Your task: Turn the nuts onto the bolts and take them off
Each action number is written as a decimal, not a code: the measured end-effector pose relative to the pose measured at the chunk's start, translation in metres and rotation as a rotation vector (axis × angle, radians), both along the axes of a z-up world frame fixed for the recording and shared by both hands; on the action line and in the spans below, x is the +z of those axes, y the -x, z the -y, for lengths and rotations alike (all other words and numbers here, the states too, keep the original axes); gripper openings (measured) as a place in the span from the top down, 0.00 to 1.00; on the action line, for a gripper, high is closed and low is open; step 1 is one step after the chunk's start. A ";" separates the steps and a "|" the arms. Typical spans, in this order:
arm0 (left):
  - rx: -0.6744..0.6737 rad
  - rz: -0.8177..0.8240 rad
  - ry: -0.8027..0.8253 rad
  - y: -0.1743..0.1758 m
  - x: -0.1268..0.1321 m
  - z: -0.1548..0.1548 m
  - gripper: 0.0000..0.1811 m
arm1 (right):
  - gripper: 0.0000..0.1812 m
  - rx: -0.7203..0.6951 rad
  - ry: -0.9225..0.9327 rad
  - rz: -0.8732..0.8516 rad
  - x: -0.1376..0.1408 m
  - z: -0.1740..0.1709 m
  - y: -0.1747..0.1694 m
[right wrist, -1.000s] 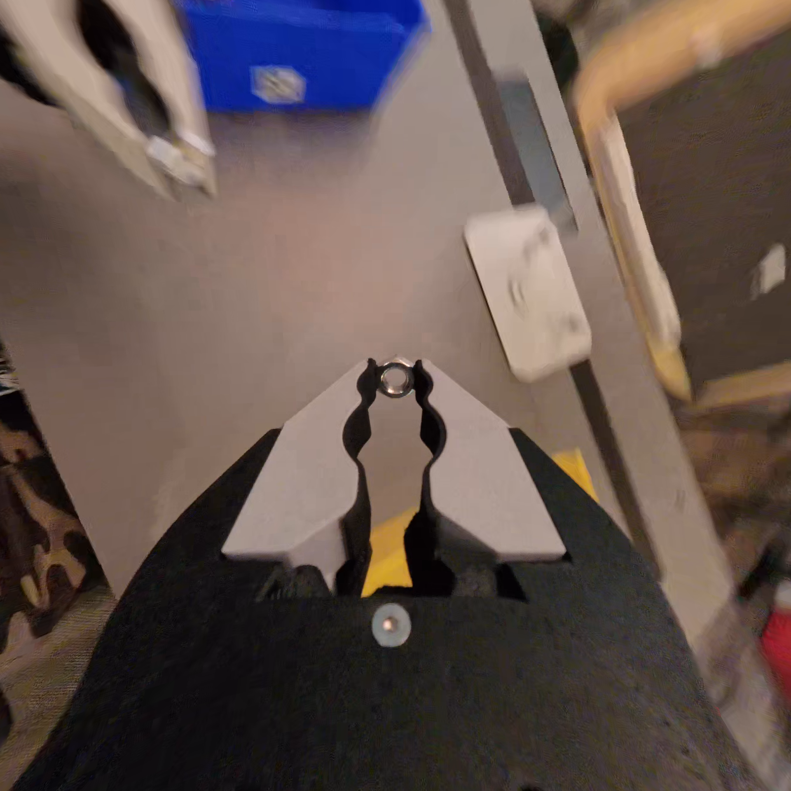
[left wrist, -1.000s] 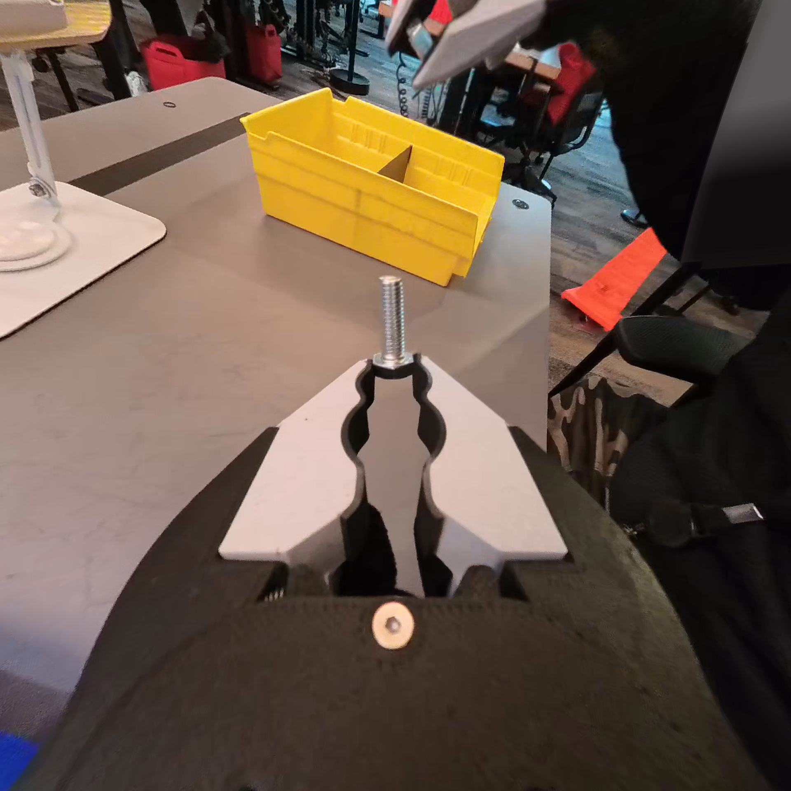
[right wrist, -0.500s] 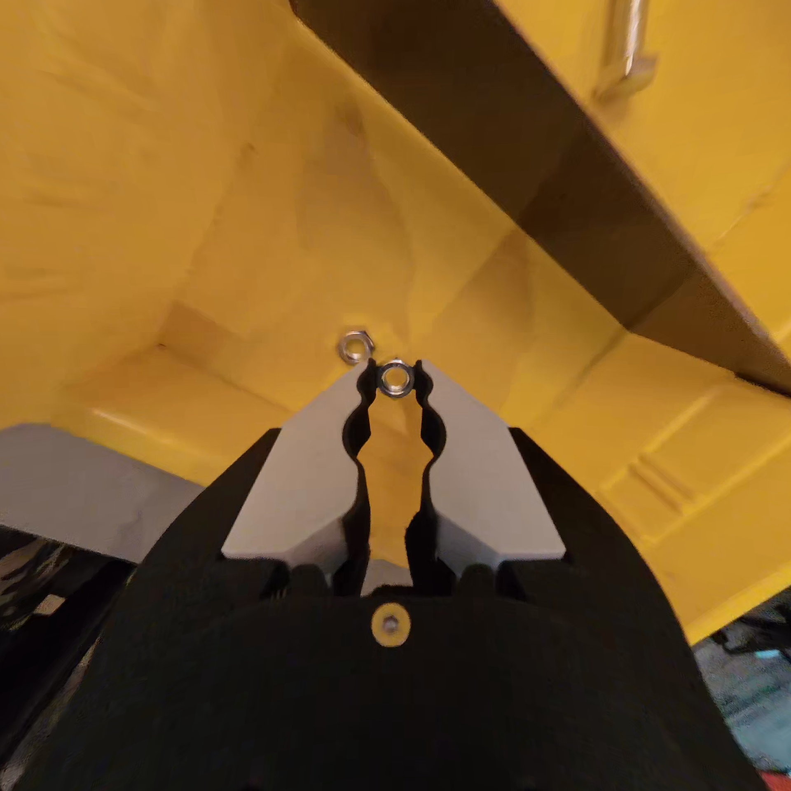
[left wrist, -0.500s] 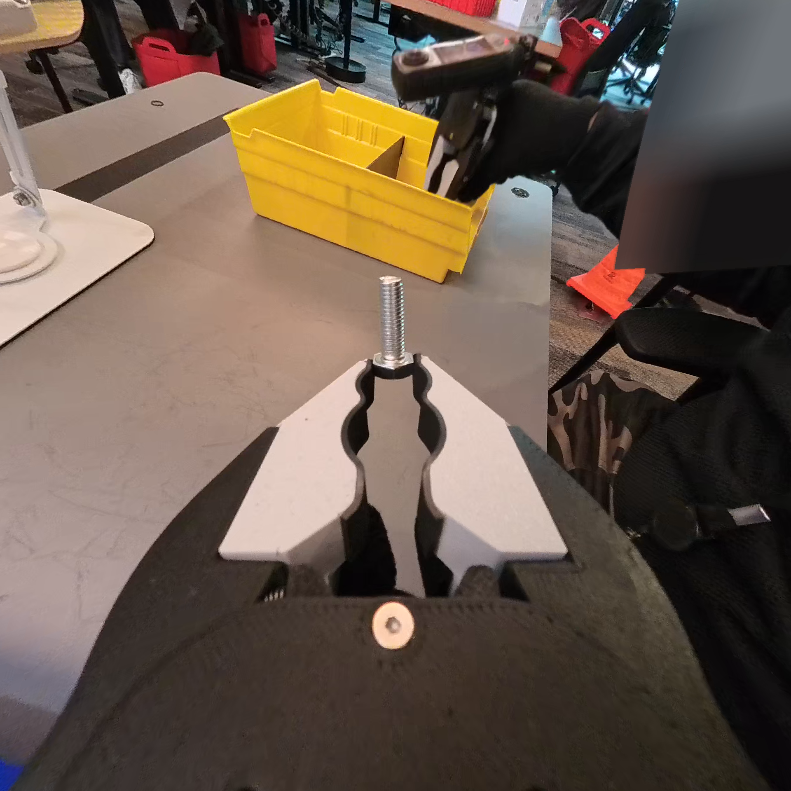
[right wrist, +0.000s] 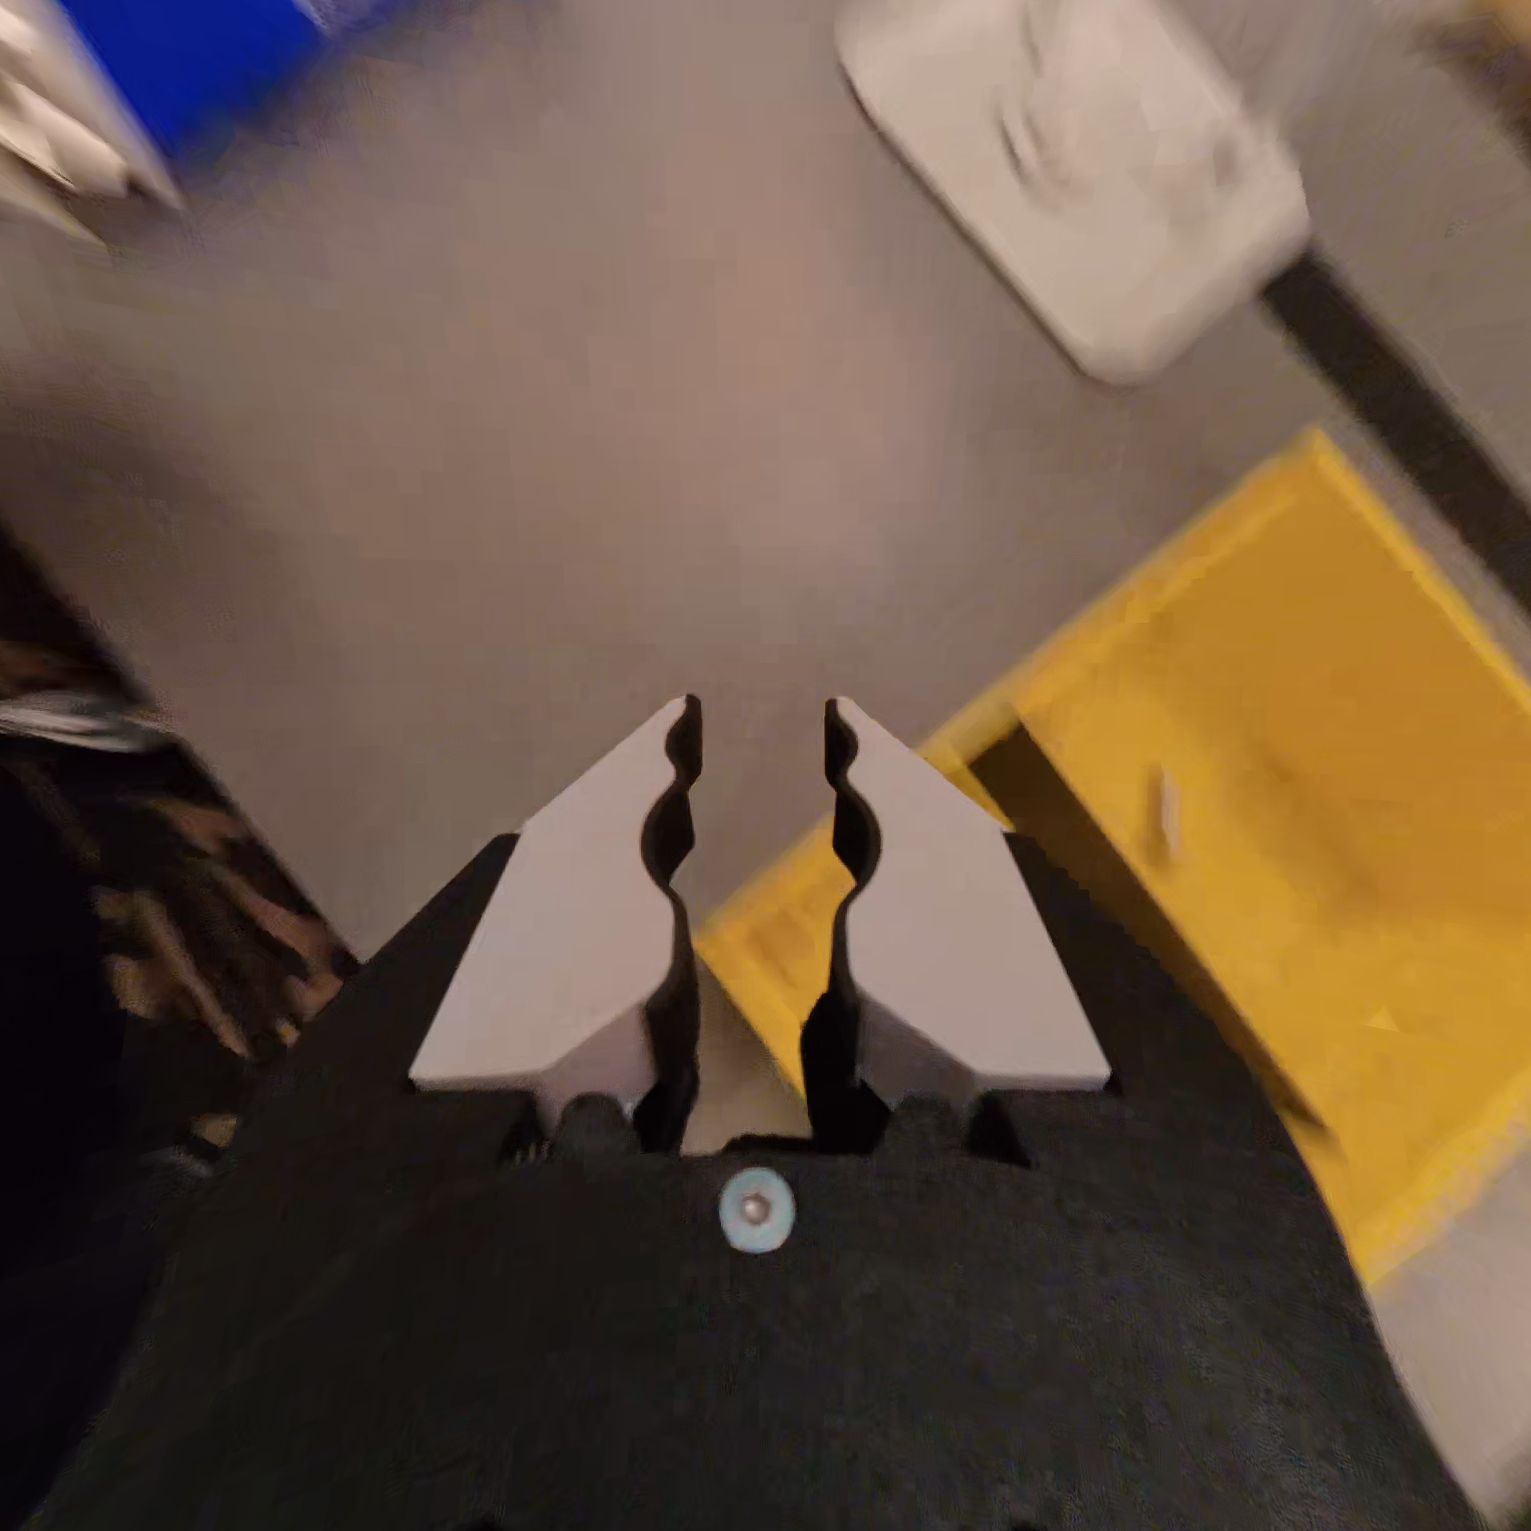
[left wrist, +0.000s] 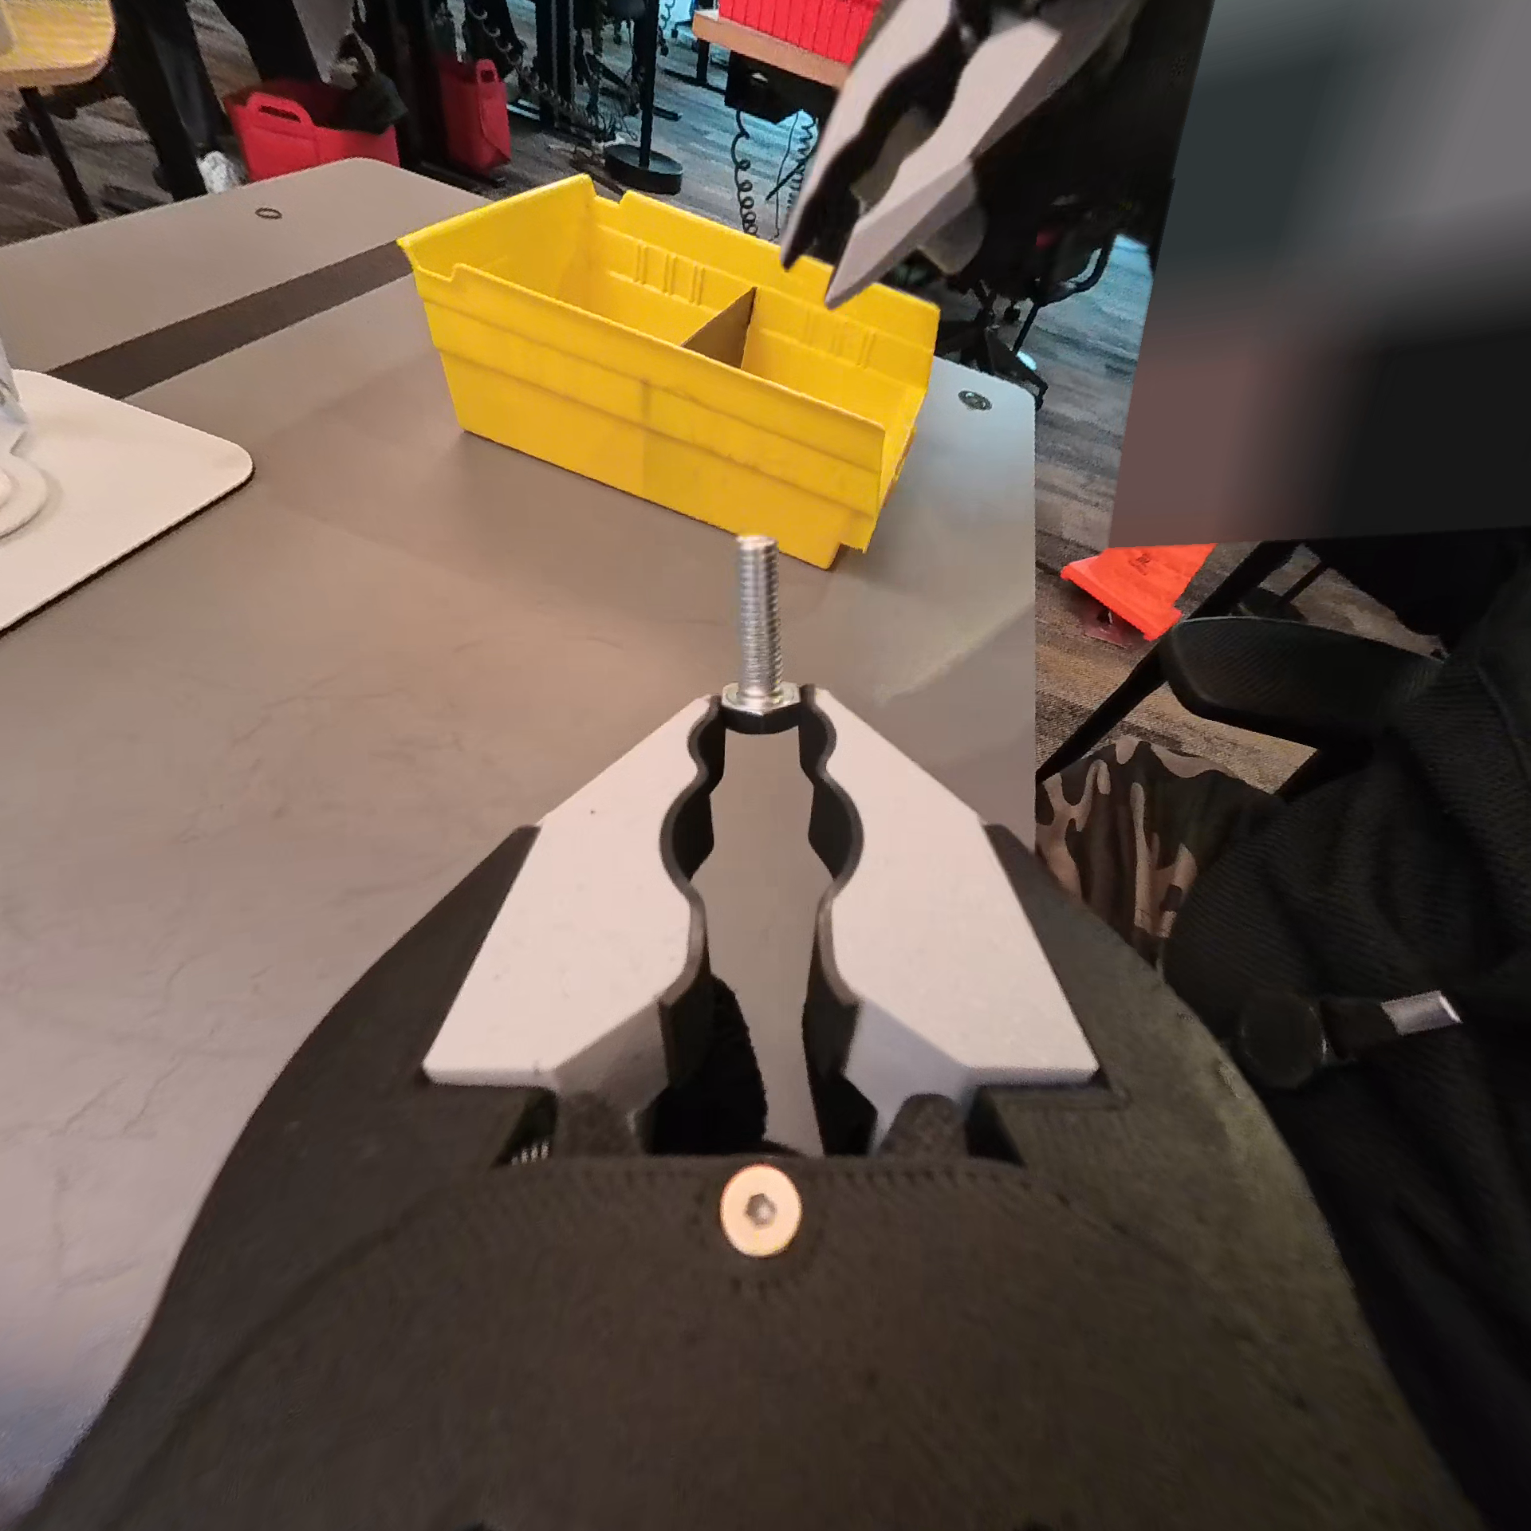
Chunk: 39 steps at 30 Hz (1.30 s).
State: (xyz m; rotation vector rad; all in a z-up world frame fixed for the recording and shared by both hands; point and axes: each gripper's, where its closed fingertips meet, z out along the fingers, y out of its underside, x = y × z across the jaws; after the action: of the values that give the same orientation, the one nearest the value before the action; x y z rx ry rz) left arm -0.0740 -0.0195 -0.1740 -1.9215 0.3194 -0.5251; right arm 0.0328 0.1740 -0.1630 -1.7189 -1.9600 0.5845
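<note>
Grey worktop (left wrist: 348,746) with faint scuffs fills most of both views; chairs, red bags and cables crowd the floor behind it. Half a second ago the right claw (left wrist: 816,277) was down inside the yellow bin (left wrist: 663,431) pinching a nut between its tips; now it hangs above the bin's far rim, tips parted and nothing between them in either view. The right wrist view has swung from the bin's inside to a blurred look down at the worktop, bin at lower right of it. The left claw (left wrist: 758,717) has not changed: closed on the hex head of the bolt (left wrist: 756,613), threaded shank upright, on the near side of the bin and well apart from it.

Bin is ribbed yellow plastic, open-topped, split by a dark divider (left wrist: 721,331) into two compartments. The right wrist view shows one small pale metal piece (right wrist: 1166,808) on the floor of one compartment, too blurred to name. The nut is not seen in the now frames.

Bolt is bright zinc-coloured steel with fine thread. Claw fingers (right wrist: 580,911) are flat grey wedges with wavy black inner edges, set in a rough black printed body. White rounded plate (left wrist: 91,489) lies left of the bin; a blurred blue box (right wrist: 207,66) sits far from the bin.
</note>
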 end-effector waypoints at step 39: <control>0.105 -0.078 -0.076 0.034 0.031 0.005 1.00 | 0.96 -0.295 -0.124 0.615 -0.126 -0.213 -0.013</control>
State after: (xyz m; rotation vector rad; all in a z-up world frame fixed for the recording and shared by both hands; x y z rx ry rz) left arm -0.1079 -0.0249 -0.1432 -1.8768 0.2825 -0.3646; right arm 0.0457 0.3873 -0.2885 -2.2282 -1.9939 -0.1963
